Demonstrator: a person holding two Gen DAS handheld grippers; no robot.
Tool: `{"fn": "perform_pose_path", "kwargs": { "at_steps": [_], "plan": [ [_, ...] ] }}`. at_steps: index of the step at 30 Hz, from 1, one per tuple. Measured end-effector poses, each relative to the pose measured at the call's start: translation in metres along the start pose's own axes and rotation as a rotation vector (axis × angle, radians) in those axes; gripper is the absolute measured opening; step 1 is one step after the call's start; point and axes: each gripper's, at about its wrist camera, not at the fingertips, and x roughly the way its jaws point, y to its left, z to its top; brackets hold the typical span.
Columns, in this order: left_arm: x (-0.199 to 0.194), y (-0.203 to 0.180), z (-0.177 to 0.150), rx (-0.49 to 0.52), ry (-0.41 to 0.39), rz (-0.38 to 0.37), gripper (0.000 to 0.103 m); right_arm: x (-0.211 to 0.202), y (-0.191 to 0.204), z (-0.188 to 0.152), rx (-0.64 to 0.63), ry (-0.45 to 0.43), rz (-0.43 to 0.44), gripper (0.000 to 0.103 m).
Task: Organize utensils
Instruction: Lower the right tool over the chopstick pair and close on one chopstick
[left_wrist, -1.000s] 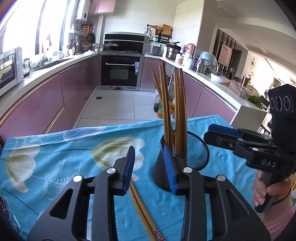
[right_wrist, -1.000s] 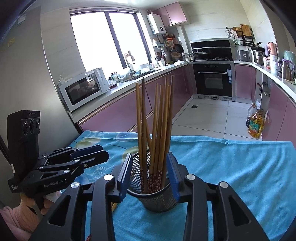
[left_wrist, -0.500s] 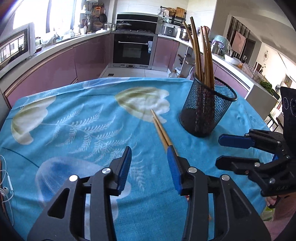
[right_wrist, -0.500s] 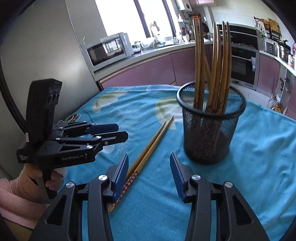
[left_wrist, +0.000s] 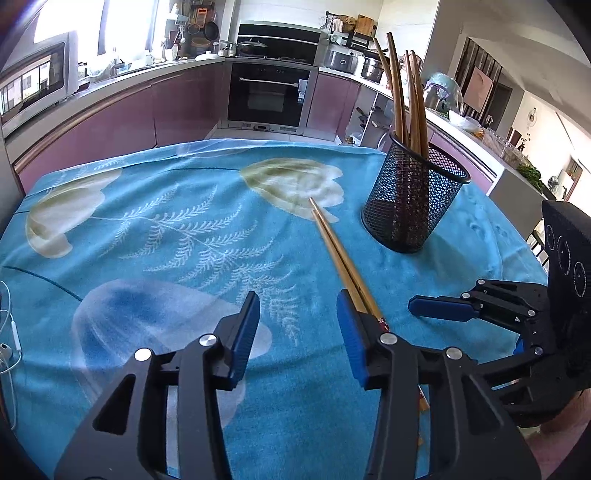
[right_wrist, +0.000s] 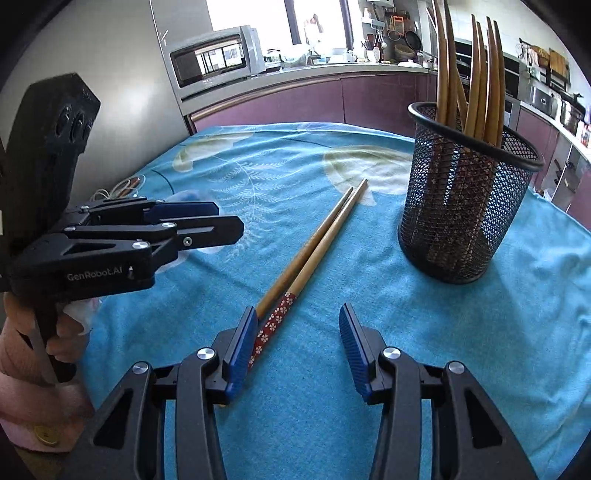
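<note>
Most of the chopsticks already stand in the black mesh holder (right_wrist: 467, 206) on the blue tablecloth (left_wrist: 166, 240). Just beside the holder, one loose pair of chopsticks (right_wrist: 314, 254) lies flat, not yet collected. The left gripper (left_wrist: 297, 336) is opening with nothing between its jaws. The right gripper (right_wrist: 297, 347) is spread and empty, near the pair's patterned ends.

- Purple cabinets (left_wrist: 110, 118) curve around the far kitchen
- Black oven (left_wrist: 271, 98) at the far wall
- Bright window (right_wrist: 314, 22) above the left counter, near a microwave (right_wrist: 212, 61)
</note>
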Motion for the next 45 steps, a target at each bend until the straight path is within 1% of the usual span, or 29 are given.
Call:
{"fn": "perform_pose_path", "kwargs": {
  "at_steps": [3, 7, 15, 19, 24, 28, 33, 37, 39, 43, 45],
  "plan": [
    [-0.001, -0.002, -0.002, 0.003, 0.001, -0.007, 0.043, 0.002, 0.000, 0.001, 0.006, 0.001, -0.017, 0.043],
    [0.000, -0.005, -0.004, 0.011, 0.007, -0.019, 0.043, 0.001, -0.006, 0.001, 0.033, 0.004, -0.030, 0.037],
    [0.010, -0.019, -0.006, 0.050, 0.036, -0.058, 0.043, -0.003, -0.024, 0.001, 0.118, 0.005, 0.023, 0.034],
    [0.015, -0.029, -0.009, 0.078, 0.054, -0.078, 0.043, -0.002, -0.028, 0.006, 0.125, 0.001, 0.037, 0.033],
    [0.023, -0.035, -0.013, 0.098, 0.084, -0.084, 0.043, -0.001, -0.033, 0.014, 0.136, -0.011, 0.059, 0.033],
    [0.025, -0.039, -0.016, 0.118, 0.091, -0.085, 0.043, 0.003, -0.033, 0.023, 0.133, -0.019, 0.071, 0.033],
    [0.026, -0.042, -0.016, 0.128, 0.095, -0.059, 0.038, 0.016, -0.027, 0.035, 0.121, -0.014, 0.078, 0.030],
    [0.026, -0.037, -0.016, 0.109, 0.095, -0.049, 0.033, 0.026, -0.025, 0.038, 0.120, 0.003, 0.060, 0.022],
    [0.025, -0.035, -0.016, 0.096, 0.094, -0.046, 0.029, 0.029, -0.026, 0.036, 0.130, 0.012, 0.056, 0.020],
    [0.025, -0.031, -0.016, 0.075, 0.092, -0.034, 0.022, 0.028, -0.030, 0.032, 0.144, 0.015, 0.055, 0.010],
    [0.025, -0.029, -0.015, 0.058, 0.093, -0.035, 0.016, 0.025, -0.032, 0.029, 0.152, 0.016, 0.055, 0.008]
  ]
}}
